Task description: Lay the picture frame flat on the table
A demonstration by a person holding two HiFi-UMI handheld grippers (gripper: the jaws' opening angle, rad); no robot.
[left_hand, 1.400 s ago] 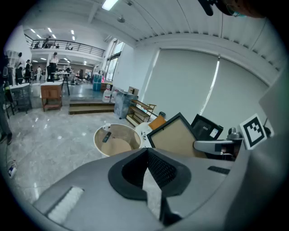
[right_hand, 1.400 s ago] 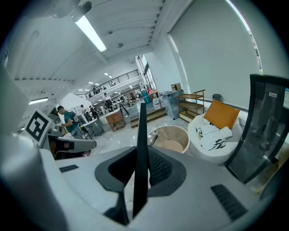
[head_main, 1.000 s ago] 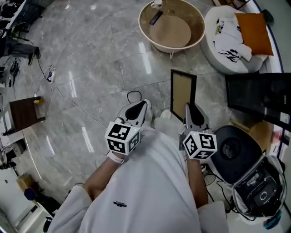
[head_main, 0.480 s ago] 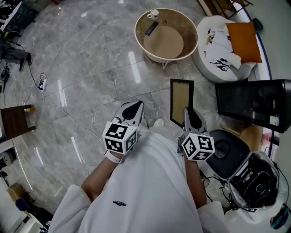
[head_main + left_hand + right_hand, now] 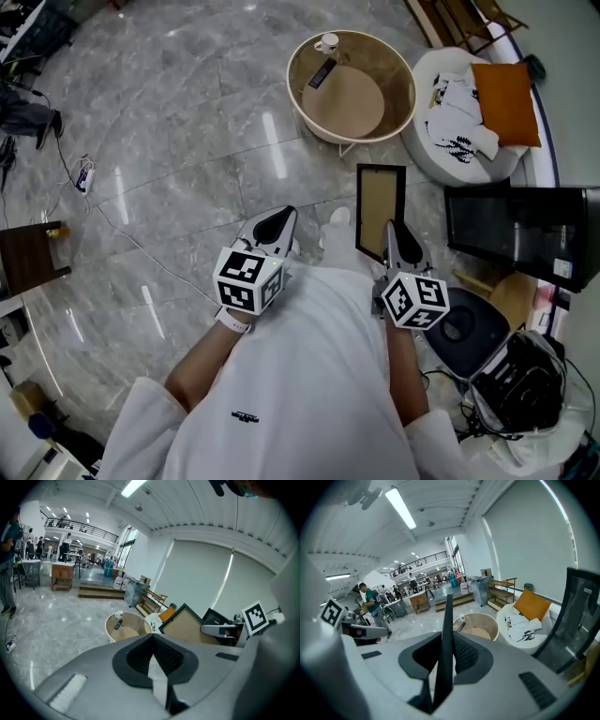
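The picture frame (image 5: 381, 211) is black-edged with a brown backing. It hangs upright above the marble floor, ahead of the person's body. My right gripper (image 5: 393, 228) is shut on its near edge; in the right gripper view the thin black edge (image 5: 446, 620) runs up between the pads. The left gripper view shows the frame's brown back (image 5: 190, 625) off to the right. My left gripper (image 5: 278, 221) is shut with nothing in it, its pads (image 5: 164, 651) meeting at the tip. It floats to the left of the frame, apart from it.
A round low table (image 5: 294, 67) with a raised rim stands ahead, holding a remote (image 5: 322, 72) and a cup (image 5: 326, 42). A white seat with an orange cushion (image 5: 506, 89) is at the right. A black panel (image 5: 520, 225) and bags lie nearer on the right. Cables cross the floor on the left.
The frame stays in my right gripper. The round table and the white seat have shifted slightly in the head view as the person moves; both grippers keep their places relative to the body.
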